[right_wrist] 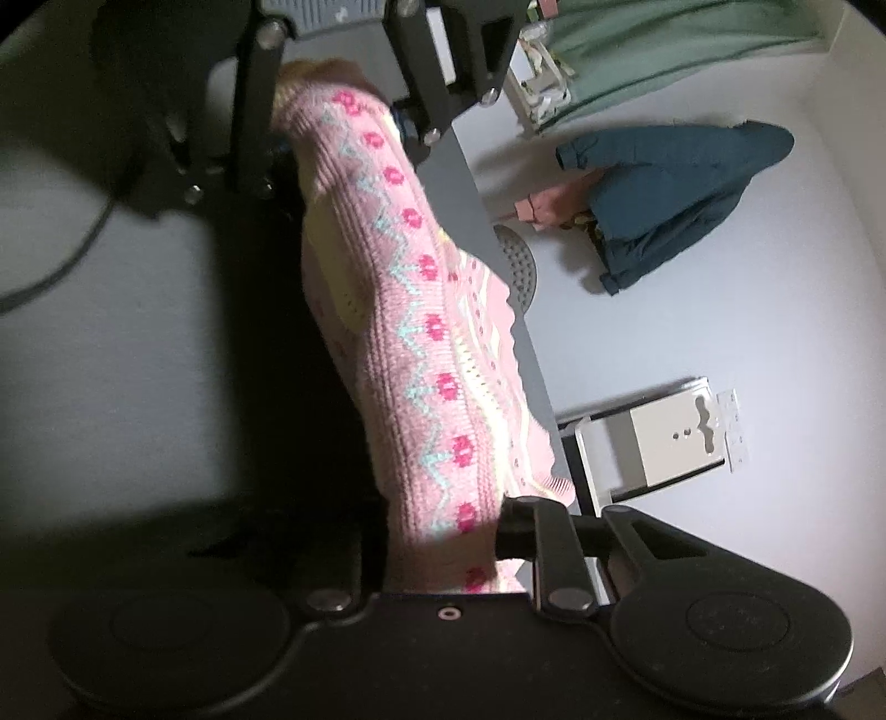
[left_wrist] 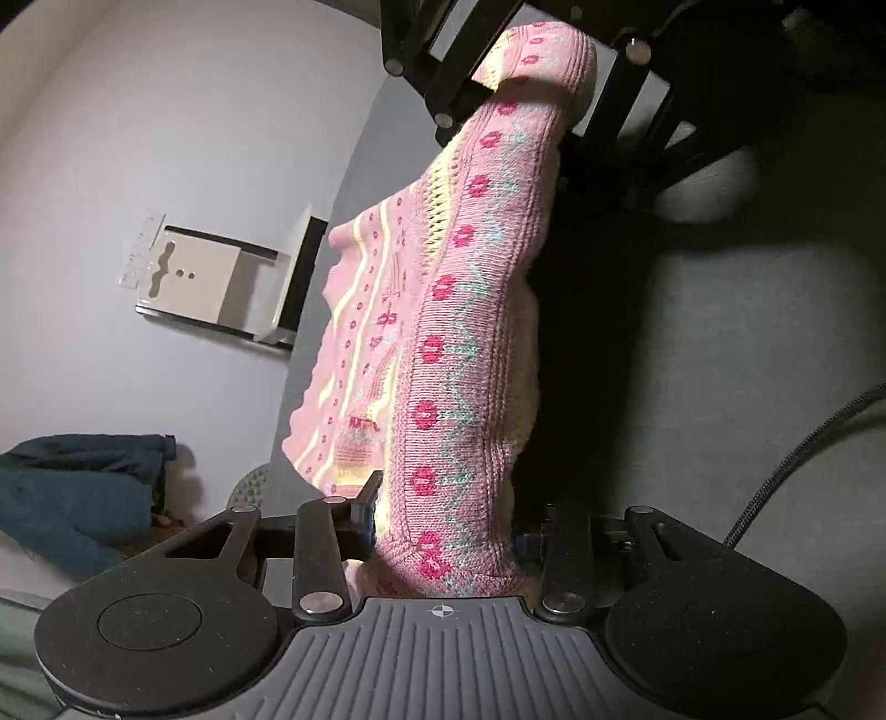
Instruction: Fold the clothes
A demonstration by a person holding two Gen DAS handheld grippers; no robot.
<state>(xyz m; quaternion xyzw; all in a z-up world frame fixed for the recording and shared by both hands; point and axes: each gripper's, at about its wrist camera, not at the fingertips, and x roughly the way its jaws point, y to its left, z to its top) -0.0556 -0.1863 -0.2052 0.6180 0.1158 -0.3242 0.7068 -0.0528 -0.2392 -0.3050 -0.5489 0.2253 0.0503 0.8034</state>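
A pink knitted sweater [left_wrist: 459, 332] with red flowers, teal zigzags and pale yellow stripes is stretched by its patterned band between both grippers. In the left wrist view my left gripper [left_wrist: 446, 531] is shut on the near end of the band, and the right gripper [left_wrist: 537, 66] clamps the far end at the top. From the right wrist view the same sweater [right_wrist: 410, 332] runs up from my right gripper [right_wrist: 443, 537], shut on it, to the left gripper [right_wrist: 338, 105]. The rest of the sweater hangs loose to one side.
A grey surface [left_wrist: 747, 332] lies under the sweater, with a black cable [left_wrist: 803, 454] across it. Beyond its edge, a dark blue garment [right_wrist: 675, 183], a small pink garment [right_wrist: 548, 205], a white metal stand [right_wrist: 659, 437] and green cloth [right_wrist: 664, 39] lie on a pale surface.
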